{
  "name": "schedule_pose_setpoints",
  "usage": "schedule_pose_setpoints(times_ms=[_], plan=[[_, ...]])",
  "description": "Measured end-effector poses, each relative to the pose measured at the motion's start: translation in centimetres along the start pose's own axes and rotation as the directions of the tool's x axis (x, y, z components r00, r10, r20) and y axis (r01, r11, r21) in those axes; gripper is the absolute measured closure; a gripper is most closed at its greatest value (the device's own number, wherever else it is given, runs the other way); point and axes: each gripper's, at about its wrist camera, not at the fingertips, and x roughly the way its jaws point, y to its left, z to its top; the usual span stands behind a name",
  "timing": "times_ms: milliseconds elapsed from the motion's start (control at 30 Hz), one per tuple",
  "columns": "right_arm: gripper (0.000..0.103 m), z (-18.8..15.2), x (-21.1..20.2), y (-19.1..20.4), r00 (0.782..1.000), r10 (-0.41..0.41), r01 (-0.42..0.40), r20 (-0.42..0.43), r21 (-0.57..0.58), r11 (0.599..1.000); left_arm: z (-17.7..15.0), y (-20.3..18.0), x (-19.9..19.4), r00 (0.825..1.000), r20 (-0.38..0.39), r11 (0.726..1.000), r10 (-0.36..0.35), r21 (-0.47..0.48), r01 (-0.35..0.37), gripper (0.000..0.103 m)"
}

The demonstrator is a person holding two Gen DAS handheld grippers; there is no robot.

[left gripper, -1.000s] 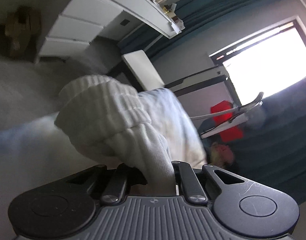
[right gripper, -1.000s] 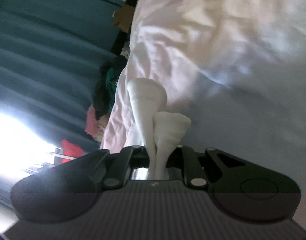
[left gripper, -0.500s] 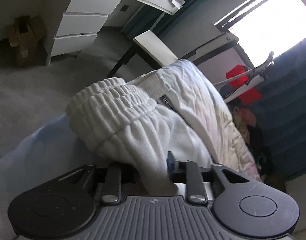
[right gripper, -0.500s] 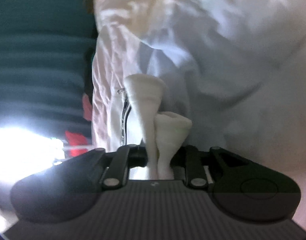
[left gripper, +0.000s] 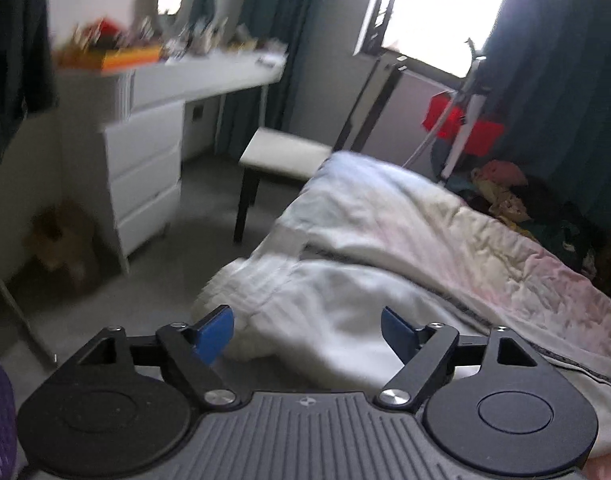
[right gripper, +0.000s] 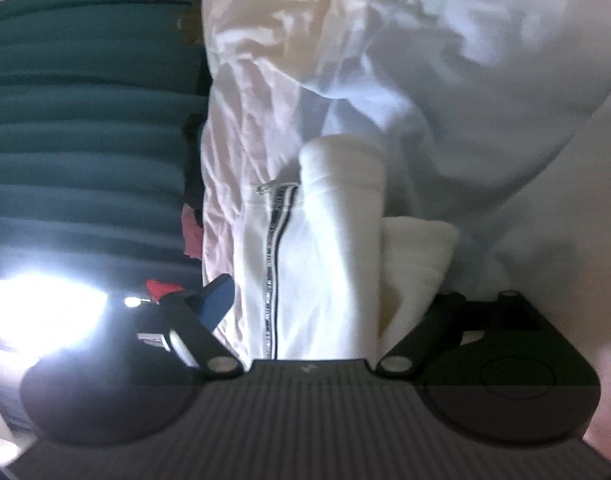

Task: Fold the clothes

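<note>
My left gripper (left gripper: 305, 334) no longer pinches the white garment (left gripper: 325, 300): its jaws are opening, blue pads (left gripper: 213, 334) apart, and the cloth lies on the bed (left gripper: 485, 248) just past them instead of bunched up between them. That view has also rolled level, so the dresser (left gripper: 145, 168) now stands upright at left. My right gripper (right gripper: 325, 300) lets go too; its jaws are opening, and the two folded ends (right gripper: 345, 240) that were squeezed thin between them now spread wider and looser, resting on the bed.
</note>
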Motion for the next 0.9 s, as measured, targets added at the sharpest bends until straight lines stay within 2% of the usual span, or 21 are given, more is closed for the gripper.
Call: schedule_pose_setpoints(times_ms=[67,167,200,267,367,500,567,700,767,833,900], plan=[[0.017,-0.2,-0.4,0.3,1.0,0.011,-0.01,0.022,-0.009,1.0,-0.2,-3.0,0.0,1.0,0.018,0.999,-0.009,0.035,0.009,0.017],[0.017,-0.5,-1.4,1.2,0.992,0.116,-0.116,0.05,-0.003,0.993,-0.6,-8.2,0.6,0.997,0.049,0.995,-0.055,0.082,0.051,0.013],[0.017,-0.5,-1.6,1.6,0.987,0.153,-0.152,0.05,-0.016,0.988,-0.8,-9.9,1.0,0.996,0.055,0.993,-0.074,0.094,0.069,0.008],[0.017,-0.6,-1.8,2.0,0.984,0.176,-0.174,0.04,-0.047,0.984,-1.5,-13.5,1.9,0.992,0.056,0.988,-0.113,0.112,0.106,0.004],[0.016,-0.4,-1.5,1.6,0.987,0.156,-0.155,0.043,-0.027,0.988,-3.2,-18.6,3.6,0.986,0.044,0.981,-0.158,0.124,0.152,0.004],[0.017,-0.7,-0.5,0.7,0.996,0.075,-0.073,0.052,-0.04,0.997,-6.7,-25.3,6.6,0.978,-0.002,0.968,-0.207,0.141,0.205,0.002],[0.018,-1.0,0.3,0.3,0.998,0.024,-0.02,0.063,-0.063,0.998,-8.8,-27.8,8.2,0.982,-0.014,0.967,-0.191,0.168,0.191,0.002],[0.017,-1.7,1.4,0.8,0.997,0.035,-0.025,0.068,-0.142,0.99,-12.5,-31.1,10.9,0.987,-0.013,0.954,-0.161,0.253,0.159,0.002],[0.016,-1.5,1.3,1.1,0.993,0.092,-0.082,0.072,-0.138,0.987,-14.0,-31.8,12.0,0.99,-0.004,0.944,-0.138,0.302,0.133,0.002],[0.016,-1.7,0.6,1.4,0.977,0.197,-0.185,0.082,-0.139,0.973,-15.1,-31.7,13.0,0.993,-0.015,0.937,-0.116,0.331,0.114,0.002],[0.016,-1.7,0.5,1.8,0.968,0.237,-0.223,0.078,-0.157,0.962,-16.0,-31.4,14.0,0.995,-0.032,0.937,-0.09,0.335,0.096,0.001]])
